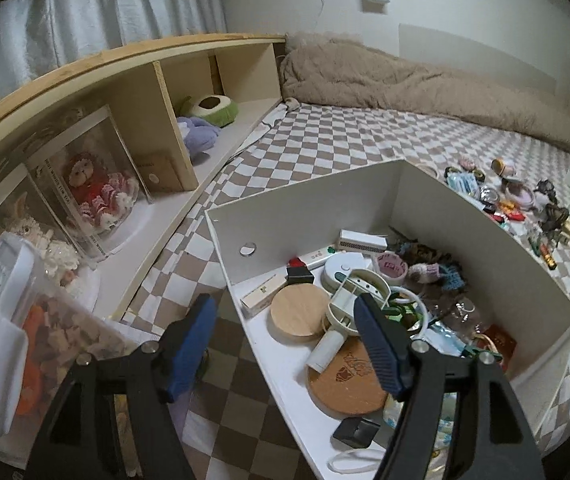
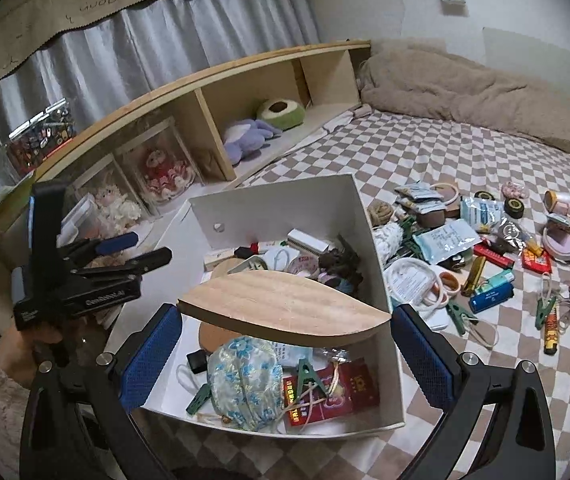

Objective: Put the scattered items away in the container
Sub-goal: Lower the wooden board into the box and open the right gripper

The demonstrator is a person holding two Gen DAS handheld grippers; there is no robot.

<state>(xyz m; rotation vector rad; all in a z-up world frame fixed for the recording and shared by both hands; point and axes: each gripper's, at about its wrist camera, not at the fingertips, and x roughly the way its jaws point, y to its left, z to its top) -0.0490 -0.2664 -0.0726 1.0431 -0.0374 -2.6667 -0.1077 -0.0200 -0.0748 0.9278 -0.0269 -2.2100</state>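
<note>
The right claw [image 2: 285, 354] grips a leaf-shaped wooden board [image 2: 281, 304] over the white box [image 2: 377, 264], hiding clutter beneath; the left claw [image 1: 285, 344] gapes empty at nine o'clock.

Both views are dim and flatly lit, with a cool, greyish cast and no strong light source in sight. Shadows are soft, darkest under the box [image 2: 381, 248] wall and inside the shelf [image 1: 157, 92]. Faint glare sits on the clear cases [image 1: 97, 168]. Fisheye bending curves the shelf into an arc, and black corners ring each frame. Fine detail is soft and slightly smeared, most of all toward the edges.
</note>
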